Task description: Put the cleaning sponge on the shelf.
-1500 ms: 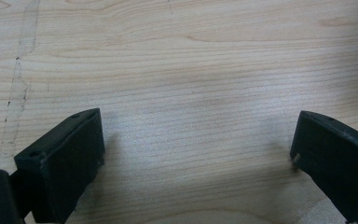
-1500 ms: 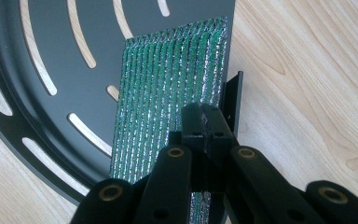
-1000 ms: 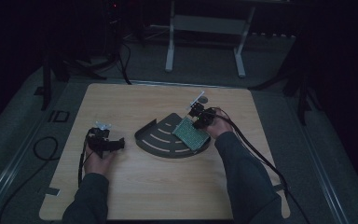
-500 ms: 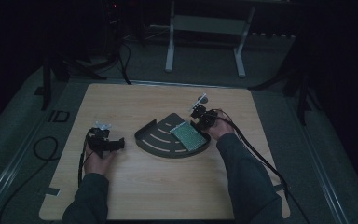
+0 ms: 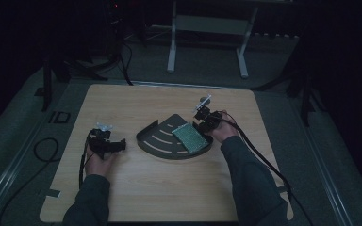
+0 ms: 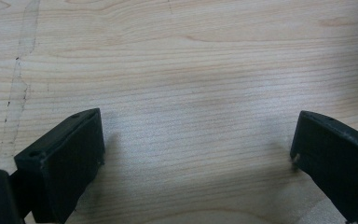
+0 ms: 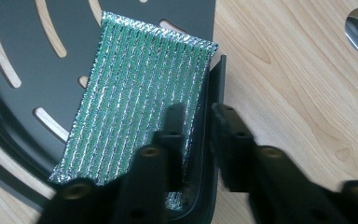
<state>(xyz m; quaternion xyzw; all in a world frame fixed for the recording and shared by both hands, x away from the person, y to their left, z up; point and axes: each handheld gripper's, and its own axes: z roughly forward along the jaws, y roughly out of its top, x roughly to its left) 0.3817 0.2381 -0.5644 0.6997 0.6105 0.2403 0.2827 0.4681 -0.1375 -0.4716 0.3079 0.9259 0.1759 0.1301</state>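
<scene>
One change: R gripper (image 7: 200, 121) jaws just been opening, let go of green sponge pad (image 7: 135, 112) | pad flat in black slotted tray (image 5: 158, 141), right end, 1 jaw over pad, 1 outside tray rim | placing looks done, R can back off | L gripper (image 6: 196, 154) wide open, empty, over bare table (image 6: 177, 56).

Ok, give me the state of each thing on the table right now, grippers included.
Green scrubbing pad: lying flat in the tray, at its right edge.
Black slotted tray: flat on the table, holding the pad alone.
Right gripper: jaws just been opening, straddling the tray's rim, not pressing the pad.
Left gripper: jaws wide open, nothing between them, over bare table.
</scene>
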